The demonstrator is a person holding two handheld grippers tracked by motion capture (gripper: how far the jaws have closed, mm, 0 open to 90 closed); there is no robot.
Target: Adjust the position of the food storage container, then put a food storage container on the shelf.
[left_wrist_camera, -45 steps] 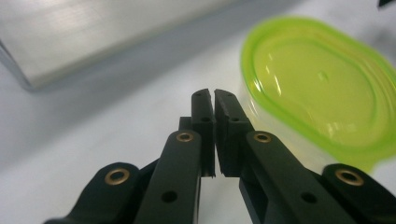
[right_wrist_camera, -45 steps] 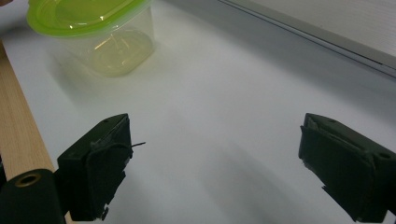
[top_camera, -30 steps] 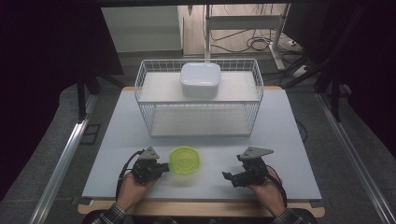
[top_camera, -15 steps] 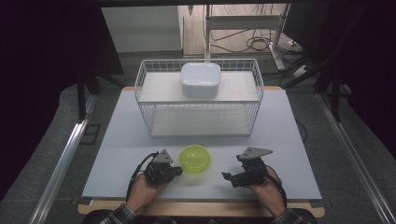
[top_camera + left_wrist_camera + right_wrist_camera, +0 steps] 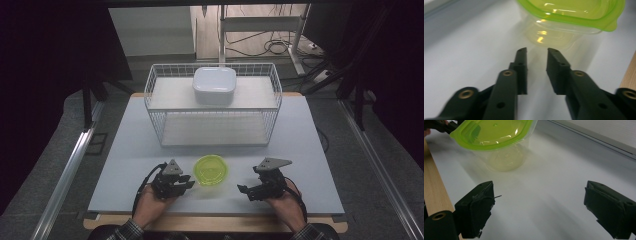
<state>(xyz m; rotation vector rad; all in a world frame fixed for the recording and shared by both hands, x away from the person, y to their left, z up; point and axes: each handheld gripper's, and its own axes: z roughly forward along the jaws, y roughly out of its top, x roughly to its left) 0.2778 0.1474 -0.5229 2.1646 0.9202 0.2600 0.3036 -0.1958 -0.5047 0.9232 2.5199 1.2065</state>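
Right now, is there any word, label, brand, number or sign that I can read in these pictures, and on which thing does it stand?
None can be read.
Green lid of the clear container: plain, no print.
White box on the wire rack: no label seen.
Table: bare, no marks.
Black jaws in both gripper views: no lettering.

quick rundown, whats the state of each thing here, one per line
green-lidded container: lid on, upright on the table between the two grippers, not gripped
left gripper: fingers just been opening, narrow gap, nothing between them, just short of the container
right gripper: fingers wide open, nothing between them
white box: lid on, sitting on the wire rack's top shelf
wire rack: upright, lower shelf bare
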